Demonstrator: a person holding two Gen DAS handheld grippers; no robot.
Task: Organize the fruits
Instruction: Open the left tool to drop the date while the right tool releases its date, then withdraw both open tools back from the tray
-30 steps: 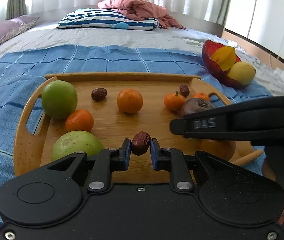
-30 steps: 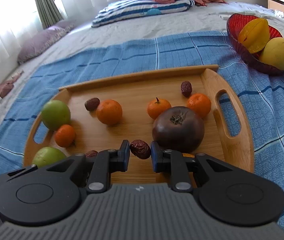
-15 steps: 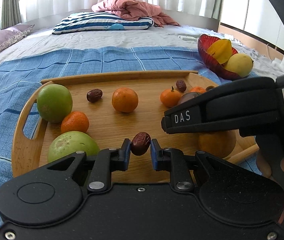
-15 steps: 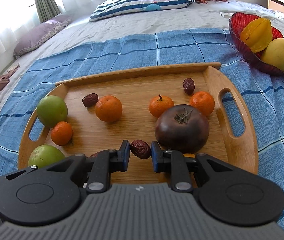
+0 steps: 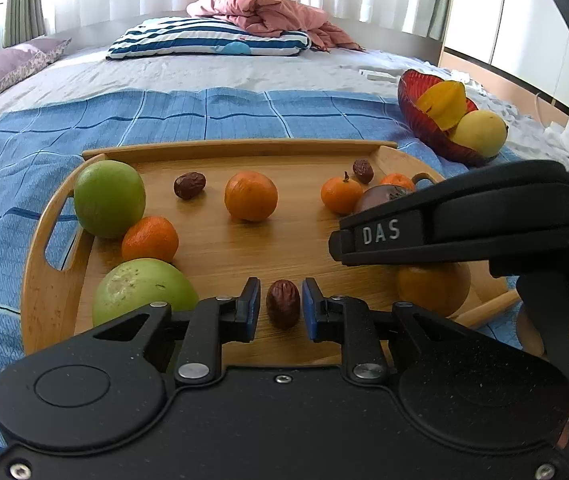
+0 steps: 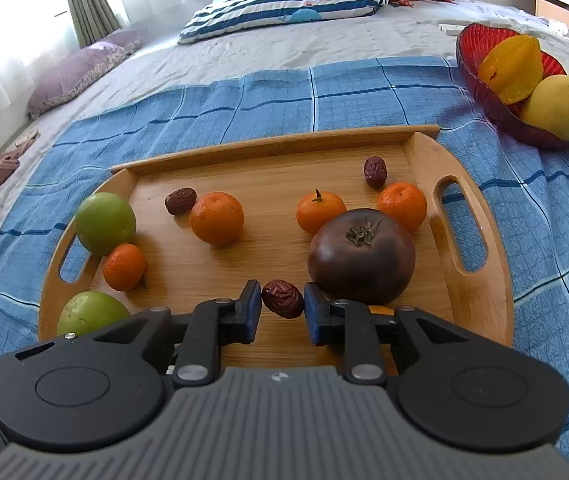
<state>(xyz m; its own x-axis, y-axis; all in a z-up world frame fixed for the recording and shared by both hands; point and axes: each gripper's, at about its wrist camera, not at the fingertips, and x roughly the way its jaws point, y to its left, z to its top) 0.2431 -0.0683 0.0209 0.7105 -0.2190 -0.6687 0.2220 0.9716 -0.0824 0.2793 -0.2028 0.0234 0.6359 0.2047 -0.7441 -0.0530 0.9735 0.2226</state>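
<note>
A: Where are the dates?
B: One date (image 5: pixel 283 307) sits between the pads of the left claw (image 5: pixel 281 310), low over the near edge of the tray (image 5: pixel 244 148). The jaws have just been opening, and a thin gap shows on each side of it, so the pads no longer press it.
A: And the right claw (image 6: pixel 282 312)?
B: Same story. Its jaws have just been opening too. A second date (image 6: pixel 283 298) lies between the blue pads, clear of the left pad and just beside the right one, next to the dark tomato (image 6: pixel 361 254).
A: The other fruit?
B: Two more dates, four tangerines and two green fruits are spread over the tray, which lies on a blue blanket (image 6: pixel 364 92) on the bed. A red bowl (image 6: pixel 480 76) with yellow fruit stands apart, off to the right.
</note>
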